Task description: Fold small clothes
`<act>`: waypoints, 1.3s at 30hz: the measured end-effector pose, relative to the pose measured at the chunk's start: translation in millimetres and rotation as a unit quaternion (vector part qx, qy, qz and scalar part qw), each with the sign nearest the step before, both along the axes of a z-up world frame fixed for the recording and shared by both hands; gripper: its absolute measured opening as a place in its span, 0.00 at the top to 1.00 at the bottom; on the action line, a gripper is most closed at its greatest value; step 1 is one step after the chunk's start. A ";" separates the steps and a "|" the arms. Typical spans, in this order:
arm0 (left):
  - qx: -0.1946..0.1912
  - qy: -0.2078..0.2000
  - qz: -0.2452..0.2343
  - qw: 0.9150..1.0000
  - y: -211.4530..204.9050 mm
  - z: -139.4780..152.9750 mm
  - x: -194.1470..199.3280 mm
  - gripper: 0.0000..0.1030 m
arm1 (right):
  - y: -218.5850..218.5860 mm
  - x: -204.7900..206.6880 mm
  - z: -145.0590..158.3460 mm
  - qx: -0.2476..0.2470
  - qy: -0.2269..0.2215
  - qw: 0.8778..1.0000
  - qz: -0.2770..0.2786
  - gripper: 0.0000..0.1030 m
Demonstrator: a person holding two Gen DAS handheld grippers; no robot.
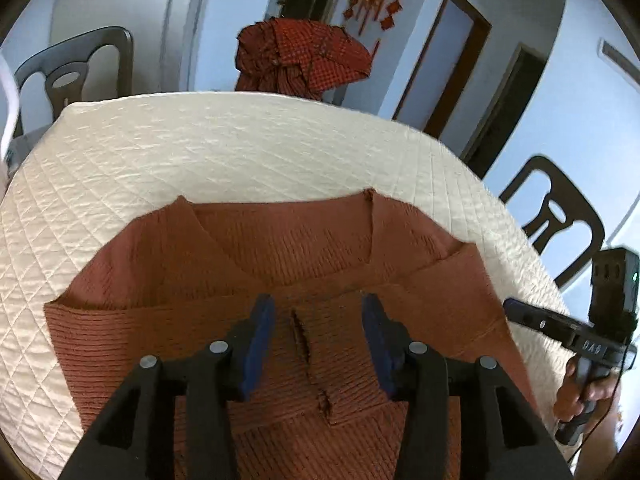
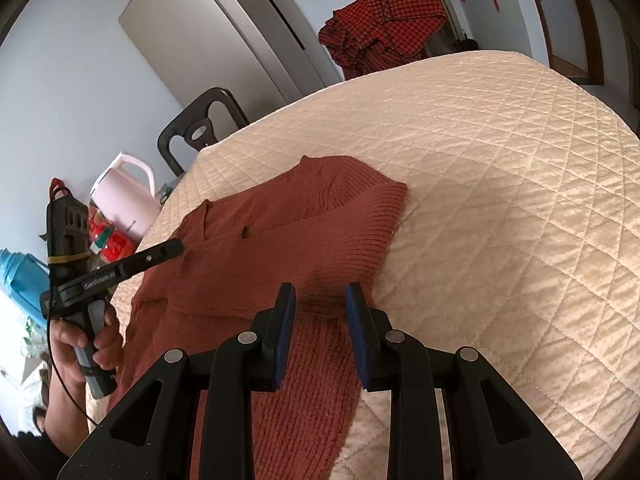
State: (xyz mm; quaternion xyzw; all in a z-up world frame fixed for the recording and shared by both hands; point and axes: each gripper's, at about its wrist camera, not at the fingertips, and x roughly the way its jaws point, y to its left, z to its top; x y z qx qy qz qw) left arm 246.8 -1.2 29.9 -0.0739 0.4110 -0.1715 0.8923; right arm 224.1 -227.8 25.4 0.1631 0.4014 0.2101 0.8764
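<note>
A rust-brown ribbed knit sweater (image 1: 280, 280) lay on the near part of a table covered with a cream quilt (image 1: 200, 152) stitched in diamonds. The knit ran in fine ridges, with a V-shaped neck and thicker ribbed bands at the edges; parts of it were folded over one another, and a short slit showed in the panel nearest the left gripper (image 1: 318, 344).

That gripper hung just above the sweater, its black arms ending in flat blue pads (image 1: 260, 340), jaws wide apart with nothing between them. The right gripper (image 2: 320, 332) hovered over the sweater's near edge, jaws likewise parted and empty. In the right view the left gripper's tips met the knit's far edge, though contact was hard to judge.

A rumpled red-checked cloth (image 1: 304, 56) draped over something beyond the table. Dark plastic chairs (image 1: 76, 68) with cut-out backs stood around it, and a pale pink jug (image 2: 124, 196) stood off the table's side.
</note>
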 end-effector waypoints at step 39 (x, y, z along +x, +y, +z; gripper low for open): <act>0.034 0.005 -0.002 0.999 -10.1 -6.7 -9.8 0.92 | 13.6 52.5 7.5 -0.112 -0.004 0.994 -0.011 0.78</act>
